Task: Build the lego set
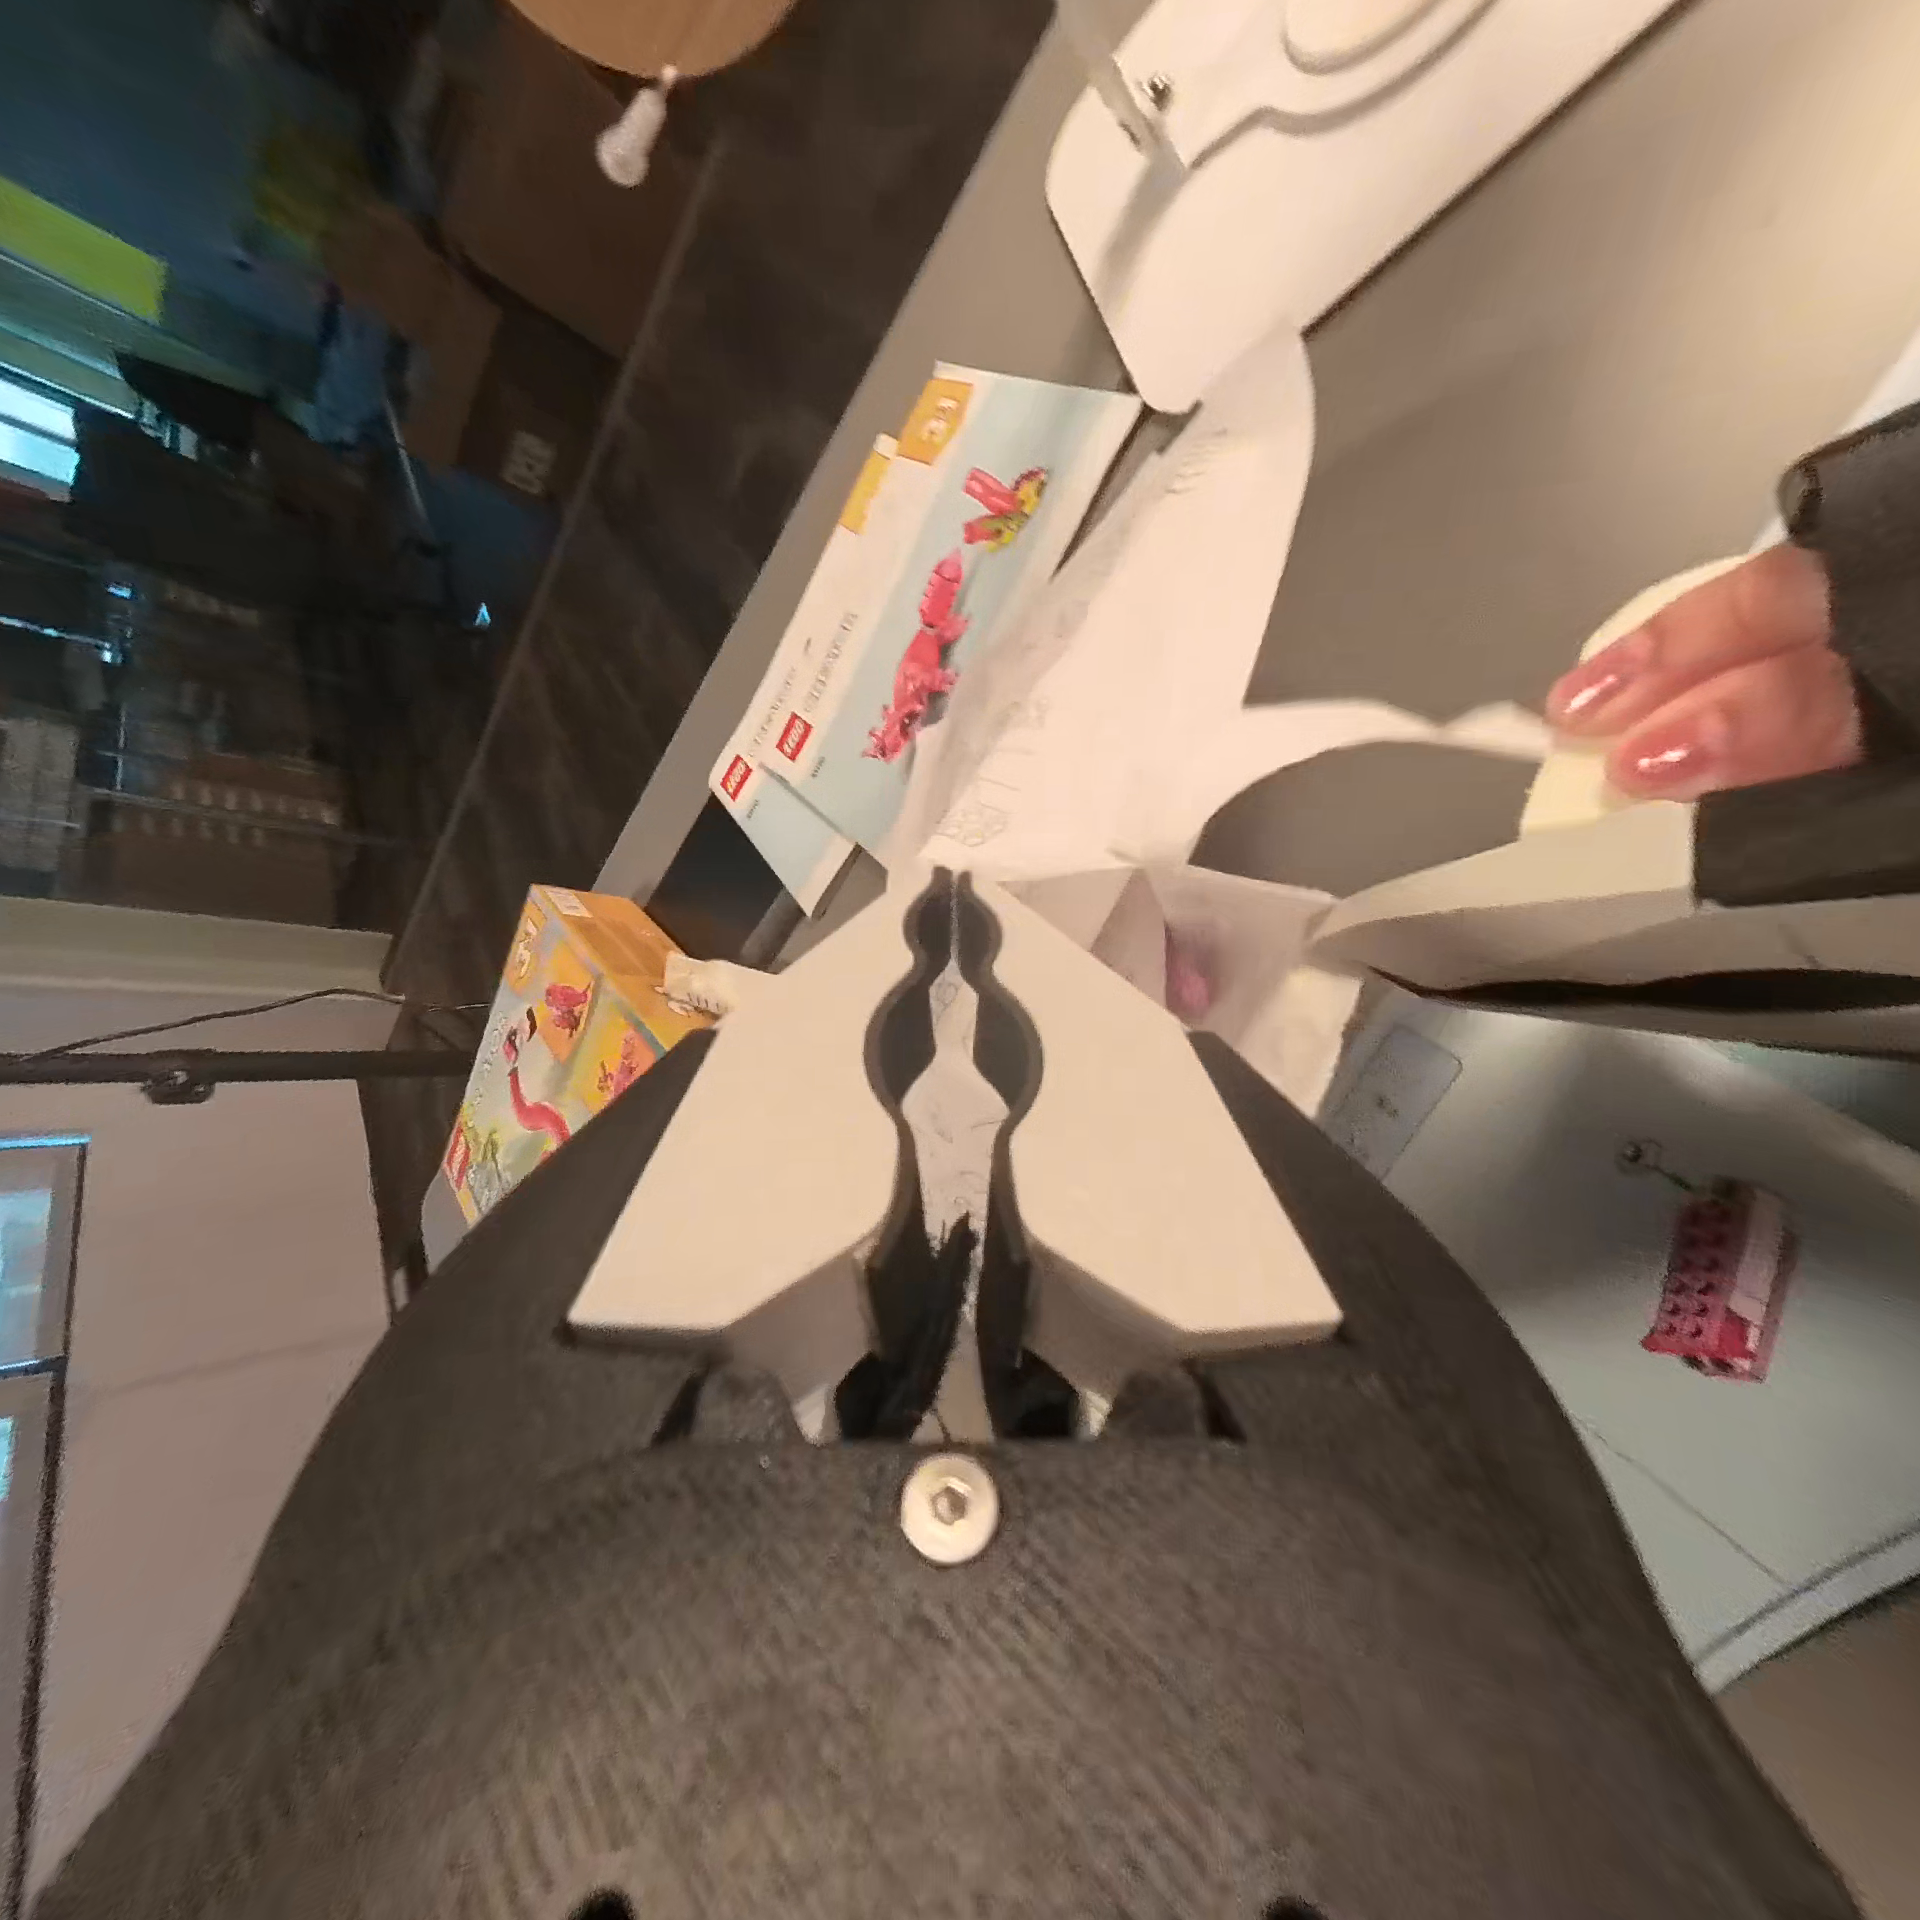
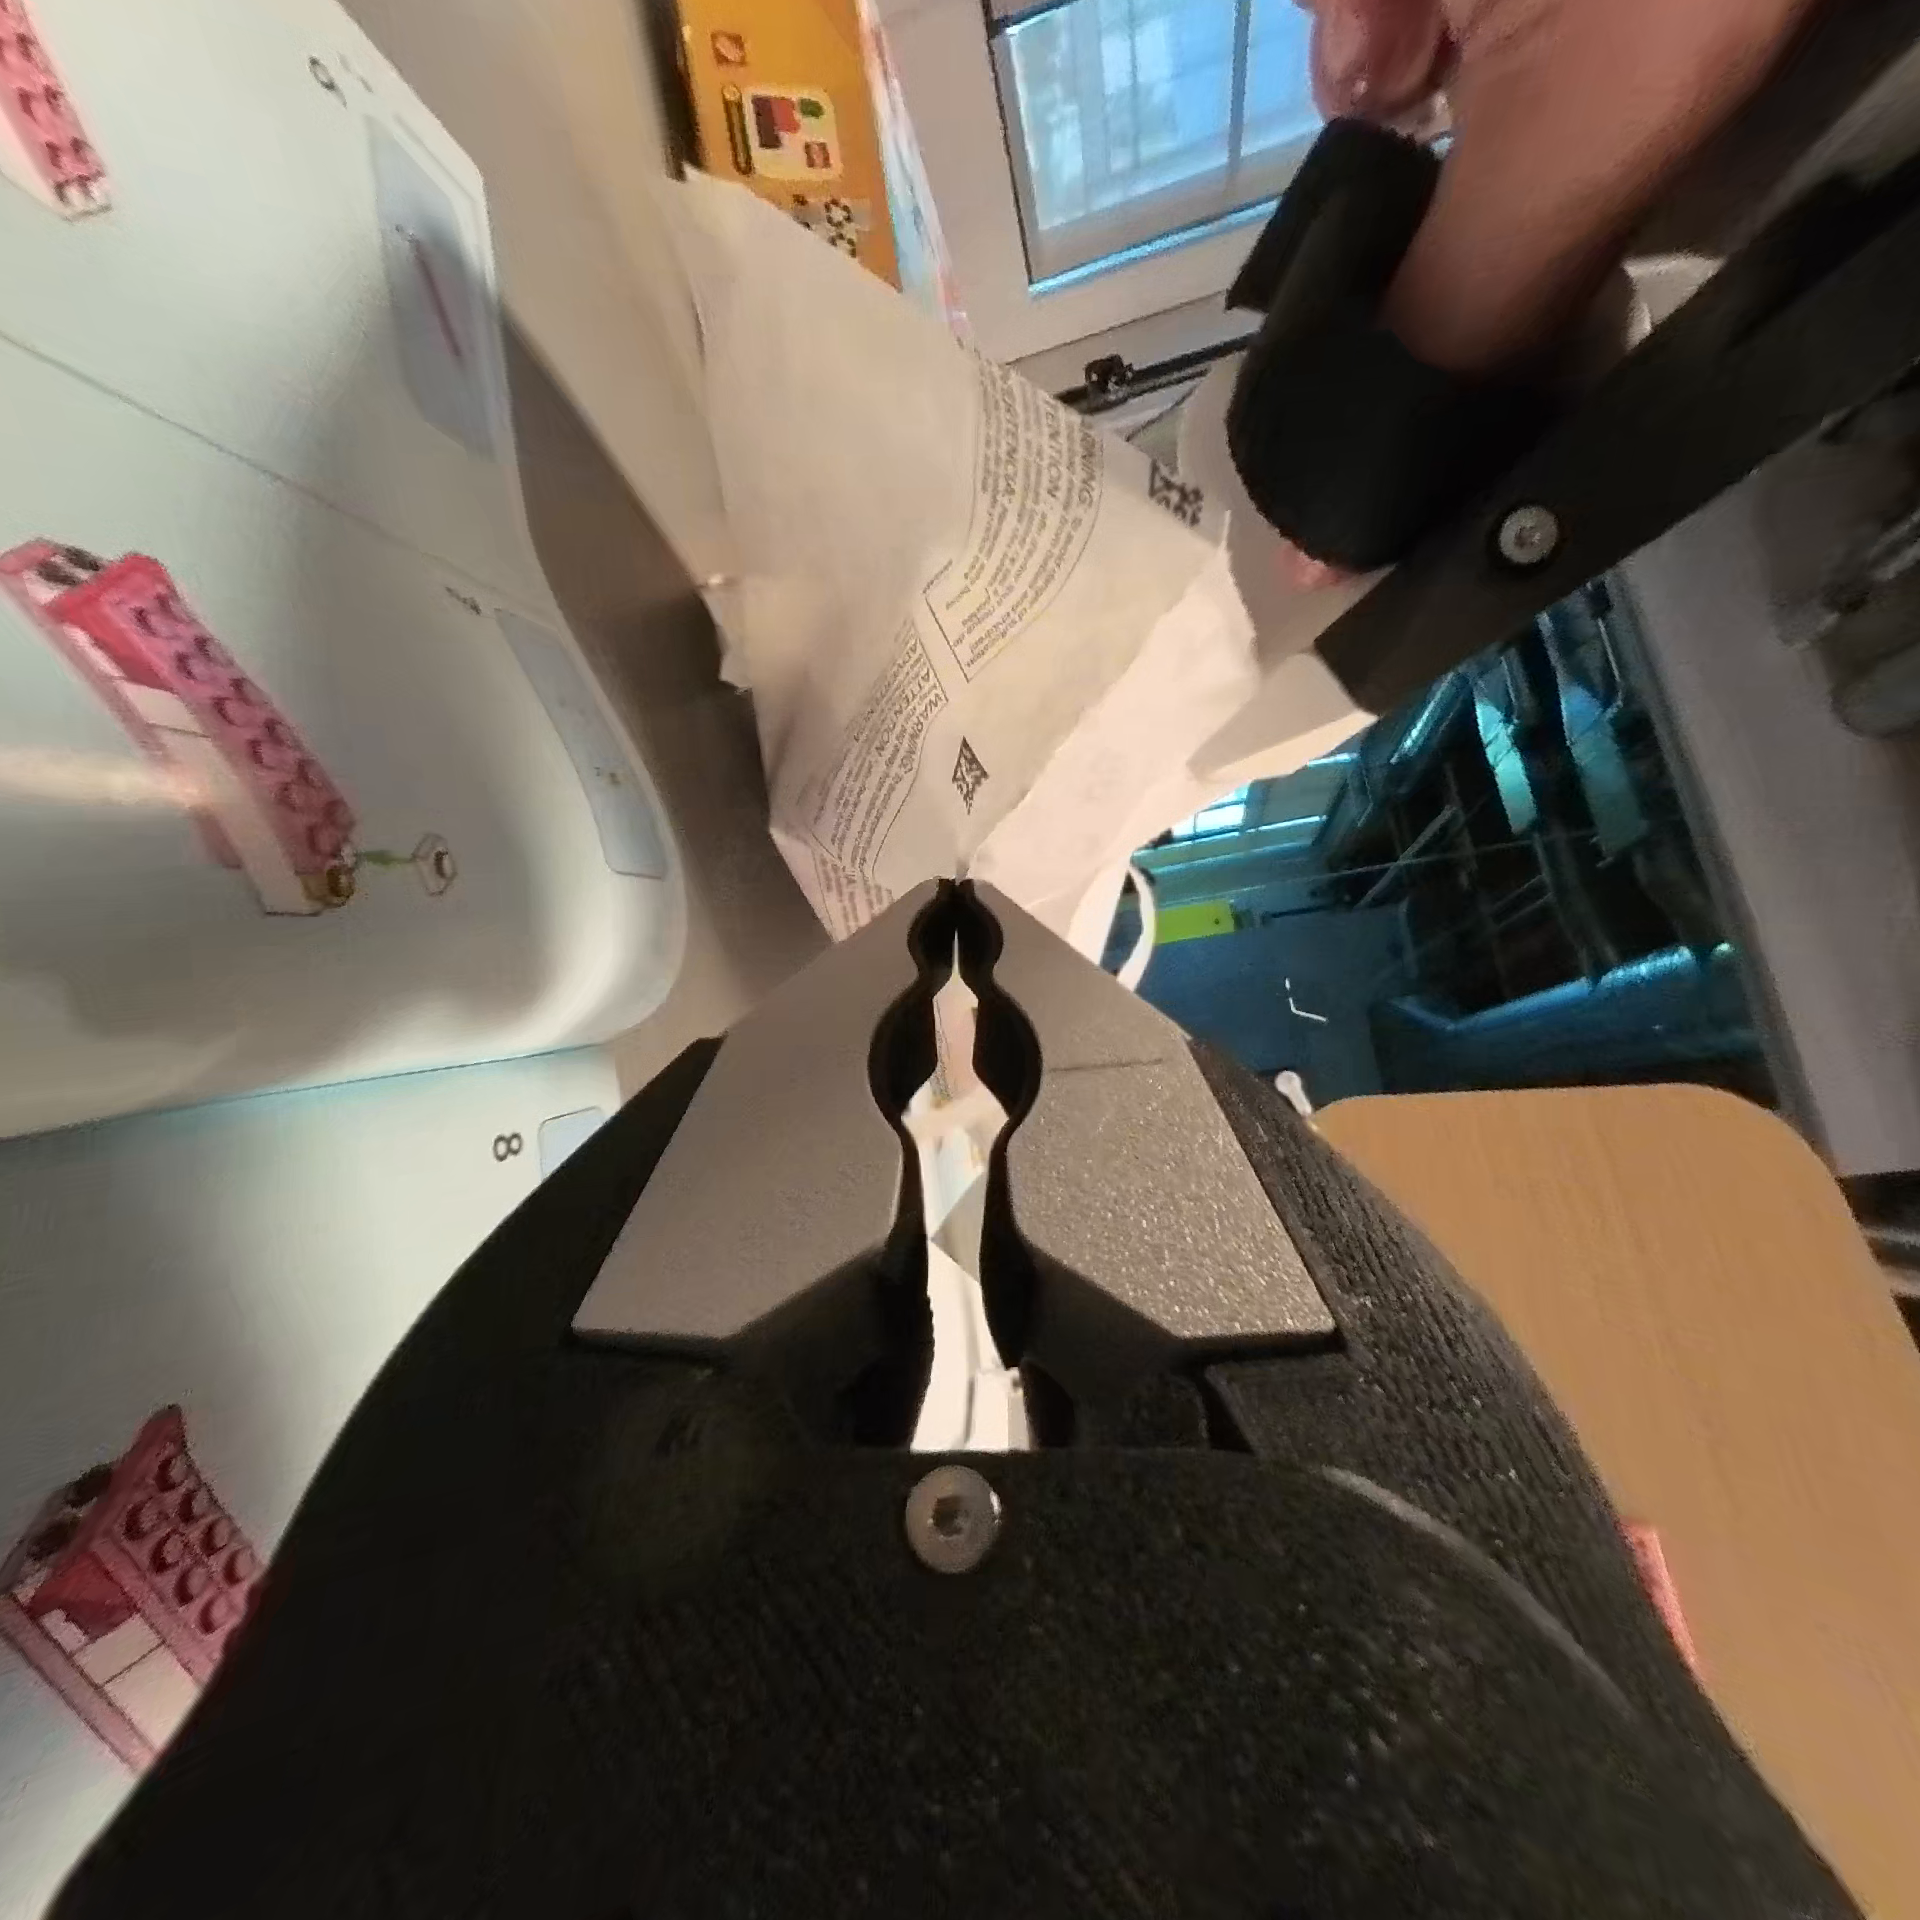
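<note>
Crosswise, white paper bag [image 2: 935, 582], stretched between both hand-held grippers

Gripper [image 2: 954, 885] on paper bag [image 2: 914, 582] (printed)

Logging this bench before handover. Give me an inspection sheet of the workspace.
Surface: grey table, partly covered by papers.
Job's things: white paper bag with printed panels, pinched from two sides; open instruction booklet showing pink brick builds.
Clutter: two stacked booklets; yellow toy box; white tray.
Grippers: left hand-held gripper shut on the bag; right hand-held gripper shut on the bag.
Cables: thin dark cable beyond the table.
Surroundings: window; dim shelving.
</note>
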Demonstrator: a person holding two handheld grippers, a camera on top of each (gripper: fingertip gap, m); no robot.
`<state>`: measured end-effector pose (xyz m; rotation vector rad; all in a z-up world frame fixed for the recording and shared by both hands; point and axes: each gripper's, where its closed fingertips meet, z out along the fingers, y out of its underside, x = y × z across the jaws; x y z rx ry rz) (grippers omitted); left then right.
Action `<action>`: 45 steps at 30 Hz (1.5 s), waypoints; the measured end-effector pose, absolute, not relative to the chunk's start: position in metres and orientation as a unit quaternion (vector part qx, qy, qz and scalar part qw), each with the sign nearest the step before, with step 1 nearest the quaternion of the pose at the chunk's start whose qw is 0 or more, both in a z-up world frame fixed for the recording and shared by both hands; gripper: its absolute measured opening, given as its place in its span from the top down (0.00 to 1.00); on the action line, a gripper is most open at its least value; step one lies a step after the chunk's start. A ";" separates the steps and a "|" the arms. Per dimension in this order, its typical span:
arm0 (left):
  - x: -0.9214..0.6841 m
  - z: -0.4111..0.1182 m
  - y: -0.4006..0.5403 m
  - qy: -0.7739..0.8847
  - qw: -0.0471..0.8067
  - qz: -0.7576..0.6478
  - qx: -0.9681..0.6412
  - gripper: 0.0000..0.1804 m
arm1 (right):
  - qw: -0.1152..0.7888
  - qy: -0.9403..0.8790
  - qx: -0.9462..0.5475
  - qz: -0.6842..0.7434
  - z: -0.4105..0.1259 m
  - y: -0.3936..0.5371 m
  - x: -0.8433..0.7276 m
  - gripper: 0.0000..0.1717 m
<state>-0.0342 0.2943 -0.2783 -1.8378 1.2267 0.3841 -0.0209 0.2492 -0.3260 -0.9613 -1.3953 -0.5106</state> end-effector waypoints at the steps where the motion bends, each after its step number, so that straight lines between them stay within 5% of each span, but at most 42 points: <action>1: -0.035 -0.276 0.296 0.483 0.444 0.149 -0.740 1.00 | 0.635 -0.606 -0.426 -0.220 -0.325 0.250 -0.020 1.00; 7: -0.055 -0.251 0.316 0.424 0.494 0.163 -0.741 1.00 | 0.627 -0.612 -0.445 -0.188 -0.332 0.247 -0.022 1.00; 12: -0.042 -0.260 0.301 0.487 0.446 0.132 -0.739 1.00 | 0.660 -0.606 -0.420 -0.146 -0.324 0.236 -0.029 1.00; 16: -0.030 -0.267 0.283 0.552 0.392 0.148 -0.721 1.00 | 0.669 -0.595 -0.403 -0.192 -0.318 0.241 -0.028 0.64; 19: -0.027 -0.280 0.265 0.595 0.341 0.134 -0.716 1.00 | 0.640 -0.606 -0.375 -0.289 -0.326 0.255 -0.017 0.72; 23: -0.027 -0.273 0.253 0.588 0.337 0.096 -0.729 1.00 | 0.619 -0.602 -0.356 -0.357 -0.324 0.262 -0.008 1.00; 25: -0.024 -0.270 0.252 0.571 0.342 0.077 -0.742 1.00 | 0.624 -0.601 -0.355 -0.350 -0.321 0.259 -0.010 1.00; 29: -0.008 -0.285 0.247 0.590 0.316 0.082 -0.738 0.77 | 0.614 -0.619 -0.338 -0.355 -0.327 0.254 -0.017 1.00; 31: -0.001 -0.294 0.252 0.604 0.304 0.119 -0.727 0.75 | 0.611 -0.622 -0.336 -0.356 -0.328 0.253 -0.019 1.00; 33: -0.003 -0.305 0.262 0.618 0.282 0.182 -0.711 0.77 | 0.613 -0.621 -0.339 -0.353 -0.327 0.253 -0.019 1.00; 36: -0.008 -0.301 0.286 0.612 0.296 0.279 -0.678 1.00 | 0.607 -0.617 -0.360 -0.349 -0.330 0.256 -0.015 1.00; 45: -0.025 -0.271 0.324 0.508 0.368 0.215 -0.748 1.00 | 0.593 -0.595 -0.470 -0.272 -0.341 0.269 -0.004 1.00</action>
